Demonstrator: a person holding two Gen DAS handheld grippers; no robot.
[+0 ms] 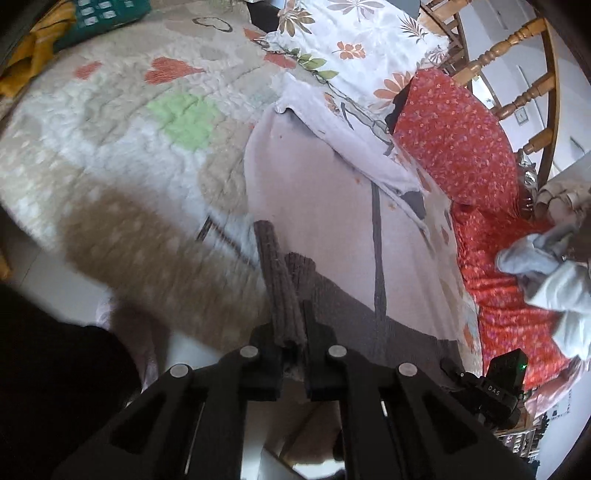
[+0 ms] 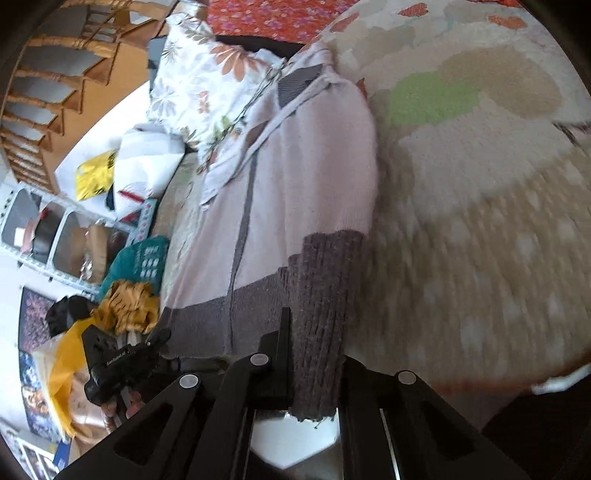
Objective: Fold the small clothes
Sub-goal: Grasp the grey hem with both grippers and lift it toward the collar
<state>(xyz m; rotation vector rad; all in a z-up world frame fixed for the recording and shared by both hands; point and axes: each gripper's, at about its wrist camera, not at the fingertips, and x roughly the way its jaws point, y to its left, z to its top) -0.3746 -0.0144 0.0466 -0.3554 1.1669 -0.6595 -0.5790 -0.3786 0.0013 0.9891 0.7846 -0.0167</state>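
- On the bed, a quilt [image 1: 110,122] with orange hearts and a green patch covers the left part of the left wrist view, blurred toward the near edge.
- At the top left corner of that view lie a yellow cloth [image 1: 22,62] and a teal cloth [image 1: 107,18].
- Centre of the view, a pale pink sweater [image 1: 314,192] with a grey rib hem [image 1: 354,314] and a thin grey stripe lies spread on the quilt, its hem end nearest the cameras.
- Left gripper [image 1: 291,332] is clamped on the grey hem; a rolled ridge of rib knit stands up between its closed jaws.
- Beyond the sweater lies a flowered pillow [image 1: 351,40], and to its right a red flowered cloth [image 1: 461,147] touching the sweater's far side.
- Farther right, a wooden headboard [image 1: 517,40] rises behind the red cloth, and a grey-white bundle of clothes [image 1: 546,273] rests on it.
- From the right wrist view, the right gripper [image 2: 314,369] is clamped on the hem's other corner, a grey rib band hanging through its closed jaws.
- Left of the sweater in that view lie a white bag [image 2: 147,162] and shelves [image 2: 55,236] beyond the bed's edge.
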